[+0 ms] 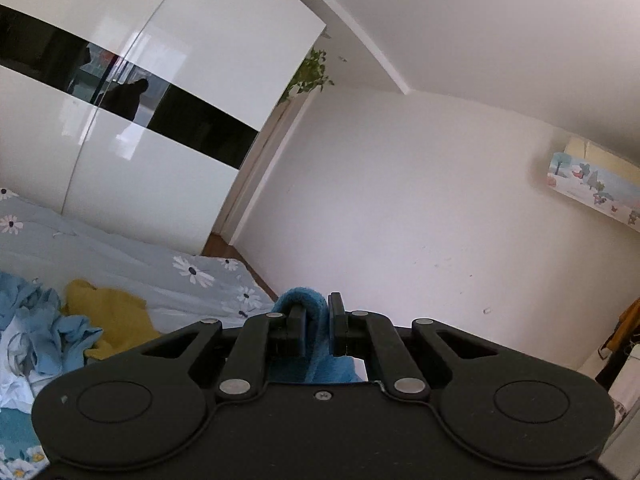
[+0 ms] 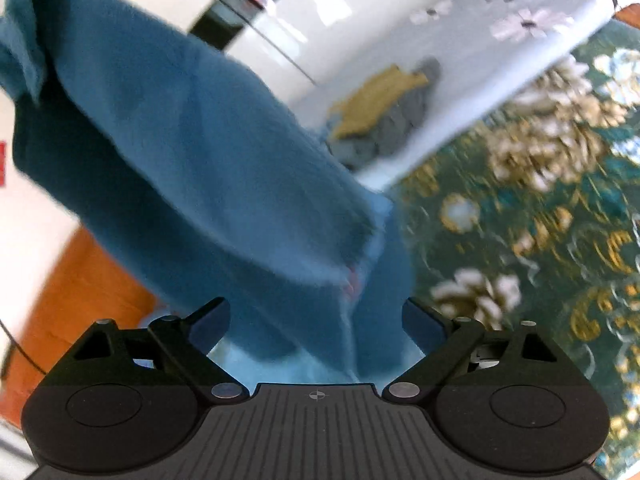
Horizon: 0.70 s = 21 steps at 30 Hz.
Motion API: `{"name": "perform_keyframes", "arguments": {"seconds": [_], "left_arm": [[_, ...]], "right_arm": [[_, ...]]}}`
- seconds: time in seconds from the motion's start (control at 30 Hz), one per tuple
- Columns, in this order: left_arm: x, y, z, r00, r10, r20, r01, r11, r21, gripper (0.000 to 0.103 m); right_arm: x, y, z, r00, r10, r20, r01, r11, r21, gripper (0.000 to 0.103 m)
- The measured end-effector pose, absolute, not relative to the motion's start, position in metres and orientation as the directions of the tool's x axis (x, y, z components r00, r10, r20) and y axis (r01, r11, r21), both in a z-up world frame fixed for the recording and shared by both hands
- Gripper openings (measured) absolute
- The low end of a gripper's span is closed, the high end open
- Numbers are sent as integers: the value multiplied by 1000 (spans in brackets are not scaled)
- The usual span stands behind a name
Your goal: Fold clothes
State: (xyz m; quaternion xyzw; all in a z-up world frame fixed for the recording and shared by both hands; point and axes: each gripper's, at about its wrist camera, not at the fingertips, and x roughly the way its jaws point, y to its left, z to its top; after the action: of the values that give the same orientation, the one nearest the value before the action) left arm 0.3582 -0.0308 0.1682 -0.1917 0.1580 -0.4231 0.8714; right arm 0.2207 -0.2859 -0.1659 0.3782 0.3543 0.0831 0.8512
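The left gripper pinches a fuzzy teal-blue garment aloft, the right gripper gapes empty around its hanging cloth, so one thin pinch could slip.

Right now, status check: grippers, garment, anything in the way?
Left gripper shut on the blue garment, lifted. Right gripper open, fingers either side of the hanging cloth. Pile of unfolded clothes on the bed. Nothing blocking.

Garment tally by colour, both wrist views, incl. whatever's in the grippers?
Teal-blue garment, clamped in the left gripper, hanging between the open fingers of the right gripper: 1
Yellow garment: 1
Light blue clothing, crumpled, piece count unclear: at least 1
White cloth: at least 1
Total: at least 4
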Motion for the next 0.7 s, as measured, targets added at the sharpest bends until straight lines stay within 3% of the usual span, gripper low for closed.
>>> {"name": "perform_keyframes", "arguments": {"seconds": [0.07,0.13,0.2,0.3,0.47,0.7], "left_arm": [[353,-31,171,598,-794,-109,676,573,-464,7],[347,-29,173,605,-789,-108,674,580,-459,7],[341,-26,174,613,-782,-109,670,589,-451,7],[331,-11,170,643,-757,-117,643,616,-455,7],[315,22,158,704,-699,-124,578,665,-473,7],[287,76,132,786,-603,-136,452,711,-539,7]], "right_arm": [[223,-289,-158,759,420,-498,104,677,728,89],[225,-292,-150,779,427,-459,81,657,750,75],[228,-291,-143,779,420,-465,71,678,732,47],[233,-289,-129,791,363,-493,90,727,680,31],[245,-299,-103,825,244,-510,135,791,597,24],[262,-312,-44,887,153,-436,96,862,498,21]]}}
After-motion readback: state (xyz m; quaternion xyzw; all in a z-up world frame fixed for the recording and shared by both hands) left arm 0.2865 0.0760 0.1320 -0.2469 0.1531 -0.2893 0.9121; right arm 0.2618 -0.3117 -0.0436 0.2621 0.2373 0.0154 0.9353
